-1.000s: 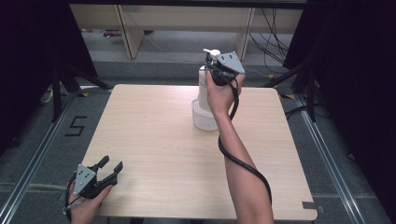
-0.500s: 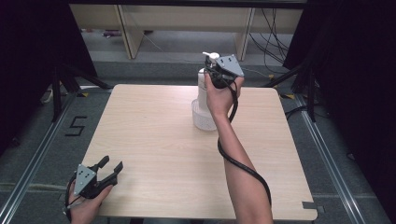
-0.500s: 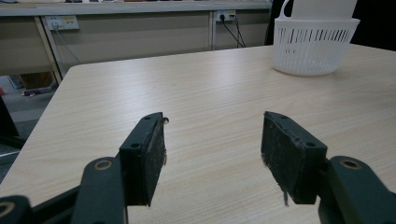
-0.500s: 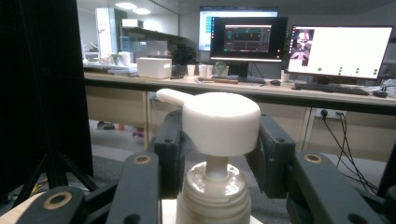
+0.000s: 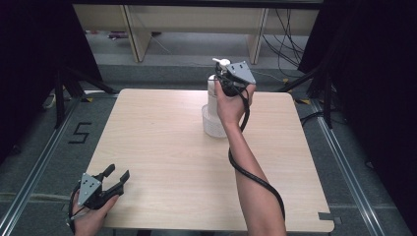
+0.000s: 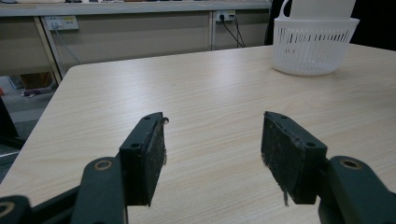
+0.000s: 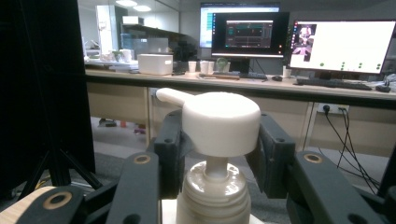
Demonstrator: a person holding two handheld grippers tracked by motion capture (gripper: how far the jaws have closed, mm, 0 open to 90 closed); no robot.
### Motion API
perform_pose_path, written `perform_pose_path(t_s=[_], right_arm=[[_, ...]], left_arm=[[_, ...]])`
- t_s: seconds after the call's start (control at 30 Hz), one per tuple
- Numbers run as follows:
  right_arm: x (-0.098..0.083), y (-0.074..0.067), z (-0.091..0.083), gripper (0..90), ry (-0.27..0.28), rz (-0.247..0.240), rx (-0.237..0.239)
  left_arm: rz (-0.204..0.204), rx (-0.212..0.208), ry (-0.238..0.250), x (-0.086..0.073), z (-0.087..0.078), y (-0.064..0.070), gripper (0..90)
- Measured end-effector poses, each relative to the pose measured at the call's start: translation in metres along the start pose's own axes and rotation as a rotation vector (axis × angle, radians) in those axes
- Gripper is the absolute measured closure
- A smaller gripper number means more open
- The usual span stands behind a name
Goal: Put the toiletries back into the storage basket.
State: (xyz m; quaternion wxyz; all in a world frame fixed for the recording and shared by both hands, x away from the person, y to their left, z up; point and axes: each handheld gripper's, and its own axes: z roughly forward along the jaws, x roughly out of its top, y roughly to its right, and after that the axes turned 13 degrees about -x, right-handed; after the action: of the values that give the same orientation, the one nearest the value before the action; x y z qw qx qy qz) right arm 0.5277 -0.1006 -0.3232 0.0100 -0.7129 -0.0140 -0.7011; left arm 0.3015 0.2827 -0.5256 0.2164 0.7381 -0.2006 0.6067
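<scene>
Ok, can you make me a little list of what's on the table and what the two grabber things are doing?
table: light wooden top
basket: small white slotted basket at the far side
bottle: white pump bottle standing in the basket
pump head: white, spout to the left
right gripper: jaws closed on the pump head from both sides
left gripper: open, nothing between the jaws, at the near left corner
</scene>
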Motion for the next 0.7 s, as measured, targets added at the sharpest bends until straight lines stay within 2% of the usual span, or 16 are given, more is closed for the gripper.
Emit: perform_pose_path(t_s=[0.03,0.1,0.13,0.33,0.53,0.67,0.7], right_arm=[[-0.001,0.001,0.0,60.0,0.0,-0.016,-0.001],[-0.003,0.0,-0.001,60.0,-0.008,0.001,-0.003],[-0.004,0.001,0.0,60.1,-0.002,-0.02,-0.003],[-0.006,0.001,-0.001,60.0,-0.003,-0.016,0.001],[-0.008,0.0,-0.002,60.0,-0.01,-0.009,-0.004],[-0.01,0.001,-0.003,60.0,-0.011,-0.02,0.004],[-0.012,0.0,-0.003,60.1,-0.016,-0.004,0.003]], left_arm=[[0.0,0.0,0.0,0.0,0.0,0.0,39.5],[0.0,-0.001,0.003,0.0,0.0,0.0,39.5],[0.0,-0.001,0.003,0.0,0.0,0.0,39.5],[-0.003,-0.003,0.012,0.0,0.001,0.0,39.5],[0.0,0.0,0.001,0.0,0.0,0.0,39.5],[0.001,-0.001,0.001,0.0,0.0,0.0,39.5],[0.001,-0.001,0.001,0.0,0.0,0.0,39.5]])
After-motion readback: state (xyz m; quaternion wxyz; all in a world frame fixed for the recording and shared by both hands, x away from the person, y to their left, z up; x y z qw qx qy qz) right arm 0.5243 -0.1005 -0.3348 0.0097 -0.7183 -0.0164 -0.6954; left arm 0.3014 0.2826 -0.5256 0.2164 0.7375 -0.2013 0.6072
